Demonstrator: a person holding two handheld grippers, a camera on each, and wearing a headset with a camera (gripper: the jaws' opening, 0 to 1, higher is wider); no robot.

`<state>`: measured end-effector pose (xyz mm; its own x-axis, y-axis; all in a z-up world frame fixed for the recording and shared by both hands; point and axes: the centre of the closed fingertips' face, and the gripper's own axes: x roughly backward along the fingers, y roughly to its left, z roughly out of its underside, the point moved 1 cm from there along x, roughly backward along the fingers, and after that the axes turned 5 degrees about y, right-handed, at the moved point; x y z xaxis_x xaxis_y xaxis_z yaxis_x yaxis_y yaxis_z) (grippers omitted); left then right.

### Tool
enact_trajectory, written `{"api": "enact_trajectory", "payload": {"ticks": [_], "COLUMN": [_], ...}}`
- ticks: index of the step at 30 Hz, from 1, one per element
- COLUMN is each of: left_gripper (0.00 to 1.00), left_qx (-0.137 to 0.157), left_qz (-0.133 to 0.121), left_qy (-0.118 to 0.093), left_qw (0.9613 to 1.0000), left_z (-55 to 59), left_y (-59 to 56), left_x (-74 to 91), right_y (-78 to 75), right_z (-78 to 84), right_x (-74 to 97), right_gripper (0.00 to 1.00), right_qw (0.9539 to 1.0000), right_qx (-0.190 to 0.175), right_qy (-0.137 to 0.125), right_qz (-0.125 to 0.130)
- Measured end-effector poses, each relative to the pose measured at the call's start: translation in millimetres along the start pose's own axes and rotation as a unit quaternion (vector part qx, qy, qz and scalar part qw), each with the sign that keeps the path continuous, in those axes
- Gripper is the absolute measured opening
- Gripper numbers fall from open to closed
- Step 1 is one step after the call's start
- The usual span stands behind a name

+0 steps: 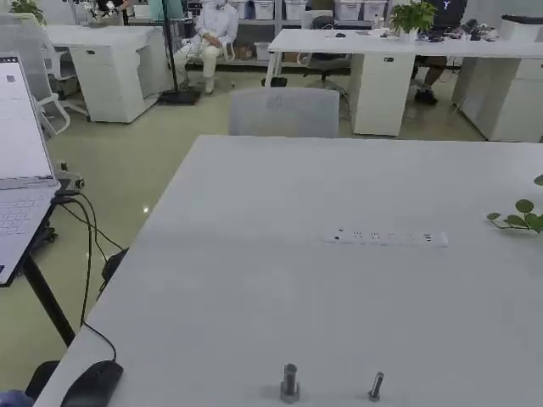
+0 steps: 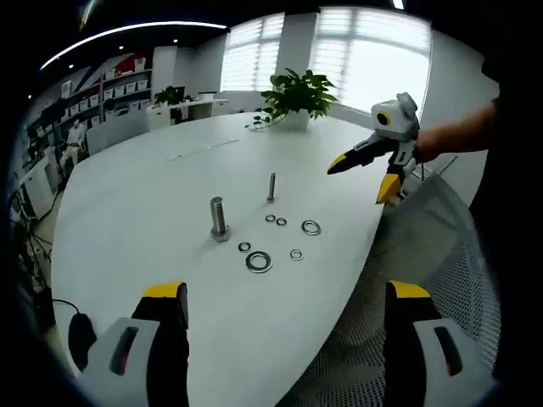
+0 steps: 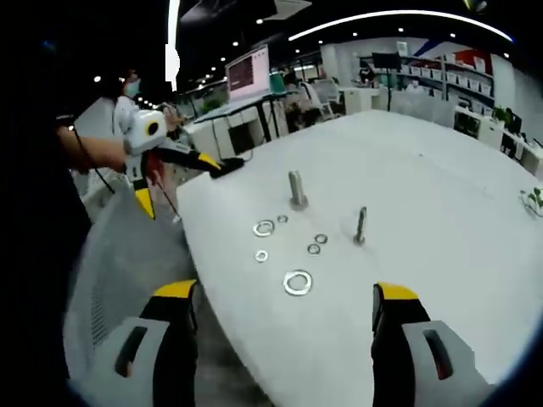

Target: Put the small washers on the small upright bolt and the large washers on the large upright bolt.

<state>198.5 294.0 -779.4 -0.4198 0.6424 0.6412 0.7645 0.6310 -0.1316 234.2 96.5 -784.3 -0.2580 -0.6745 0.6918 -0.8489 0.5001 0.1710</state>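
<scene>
Two upright bolts stand near the table's front edge: a large bolt and a thinner small bolt. Washers lie flat on the table in front of them: large washers and several small washers. My left gripper is held off the table edge, open and empty. My right gripper is also open and empty, off the edge on the other side.
A grey mesh chair sits under both grippers at the table edge. A white power strip lies mid-table, with plant leaves at the right. A laptop stands left of the table. A seated person is far behind.
</scene>
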Motion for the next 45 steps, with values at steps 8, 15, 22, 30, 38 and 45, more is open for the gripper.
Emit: {"api": "enact_trajectory", "payload": {"ticks": [8,15,22,30,38,45], "left_gripper": [0.97,0.96,0.95,0.94,0.95,0.94], "left_qx": [-0.007,-0.011,-0.019,-0.025,-0.028,-0.034], "left_qz": [0.0,-0.003,-0.004,-0.004,-0.007,-0.004], "left_qy": [0.006,0.01,0.016,0.018,0.013,0.018], "left_qw": [1.0,0.9999,0.9997,0.9995,0.9995,0.9993], "left_z": [1.4,1.5,4.0,4.2,2.1,3.0], "left_y": [0.7,2.4,3.6,5.1,7.7,8.5], "left_x": [-2.0,-3.6,-6.0,-8.9,-9.0,-10.8], "right_y": [-1.4,-0.5,1.4,5.6,11.5,17.0], "right_z": [-3.2,-6.7,-11.2,-14.0,-19.9,-20.0], "right_x": [-7.2,-14.0,-21.9,-32.1,-43.5,-53.3], "right_gripper": [0.69,0.65,0.62,0.58,0.54,0.5], "right_qw": [0.9998,0.9992,0.9973,0.9938,0.9883,0.982], "right_qx": [0.002,0.02,0.044,0.073,0.106,0.133], "right_qy": [0.018,0.034,0.057,0.081,0.104,0.129], "right_qz": [-0.007,-0.008,-0.013,-0.025,-0.031,-0.038]}}
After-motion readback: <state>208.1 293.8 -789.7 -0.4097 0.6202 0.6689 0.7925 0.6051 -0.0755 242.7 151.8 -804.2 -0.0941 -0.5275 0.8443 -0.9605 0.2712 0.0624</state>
